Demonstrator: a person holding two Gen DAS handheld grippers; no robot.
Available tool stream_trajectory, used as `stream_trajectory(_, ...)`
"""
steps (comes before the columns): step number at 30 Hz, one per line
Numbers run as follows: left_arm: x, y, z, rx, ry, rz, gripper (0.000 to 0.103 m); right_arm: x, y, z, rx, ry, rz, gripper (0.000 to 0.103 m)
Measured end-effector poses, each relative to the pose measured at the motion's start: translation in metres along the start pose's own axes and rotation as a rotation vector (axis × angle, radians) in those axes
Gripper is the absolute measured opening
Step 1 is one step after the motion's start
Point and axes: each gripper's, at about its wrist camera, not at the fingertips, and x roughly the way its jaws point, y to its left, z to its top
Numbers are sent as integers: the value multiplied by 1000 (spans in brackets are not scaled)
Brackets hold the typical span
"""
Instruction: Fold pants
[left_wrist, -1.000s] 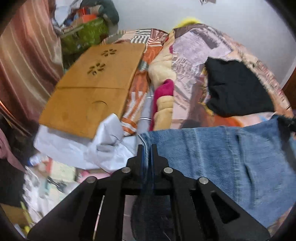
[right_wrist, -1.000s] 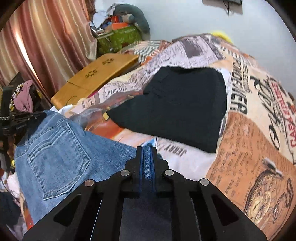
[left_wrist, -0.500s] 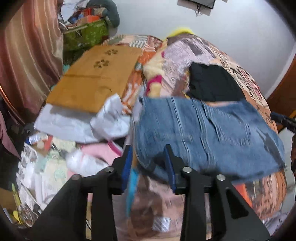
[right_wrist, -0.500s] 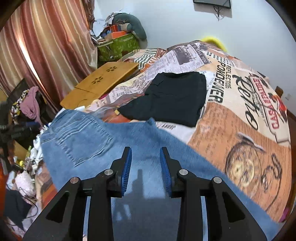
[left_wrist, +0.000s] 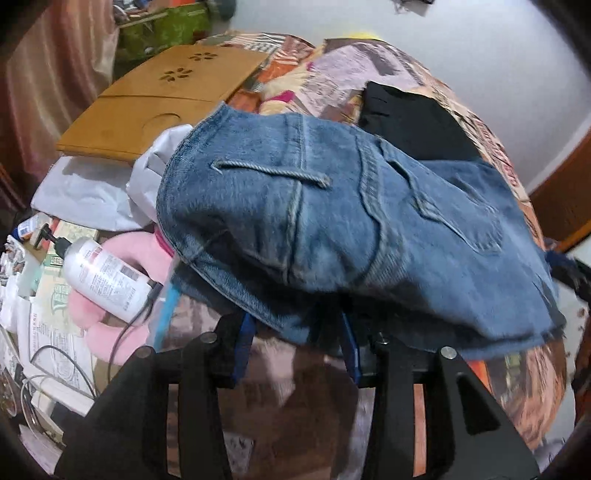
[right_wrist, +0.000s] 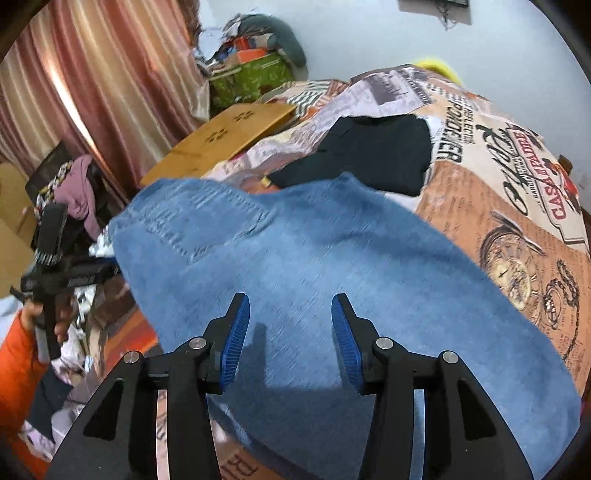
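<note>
The blue denim pants (left_wrist: 332, 221) lie folded on the printed bedspread (right_wrist: 517, 206), back pocket up; they also fill the middle of the right wrist view (right_wrist: 314, 258). My left gripper (left_wrist: 295, 339) is open, its fingertips partly under the near edge of the denim, holding nothing. My right gripper (right_wrist: 290, 328) is open just above the denim, holding nothing. The left gripper and the hand holding it show at the left of the right wrist view (right_wrist: 51, 266).
A folded black garment (right_wrist: 369, 155) lies on the bed beyond the pants. A wooden lap tray (left_wrist: 159, 99) leans at the bed's left. A white pump bottle (left_wrist: 103, 280), a pink cushion (left_wrist: 122, 258), white bags and papers clutter the floor at left. Curtains (right_wrist: 92, 92) hang left.
Both grippers were shut on the denim a second ago, opened and let it go; the pants now lie on the bed. Both grippers have pulled back slightly.
</note>
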Motion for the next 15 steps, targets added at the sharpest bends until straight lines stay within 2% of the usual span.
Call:
stream_trajectory(3, -5, -3, 5, 33, -55, 48, 16, 9, -2, -9, 12, 42, 6, 43)
stream_trajectory(5, -12, -8, 9, 86, -97, 119, 13, 15, -4, -17, 17, 76, 8, 43)
stream_trajectory(8, -24, -10, 15, 148, -165, 242, 8, 12, -3, -25, 0, 69, 10, 43)
stream_trajectory(9, -26, -7, 17, 148, -170, 252, 8, 11, -2, -26, 1, 70, 12, 43)
stream_trajectory(11, -25, 4, 21, 125, -151, 222, 9, 9, -5, -30, 10, 65, 23, 43)
stream_trajectory(15, -4, 15, 8, 94, -59, 206, 13, 7, -6, -33, 24, 57, 31, 43)
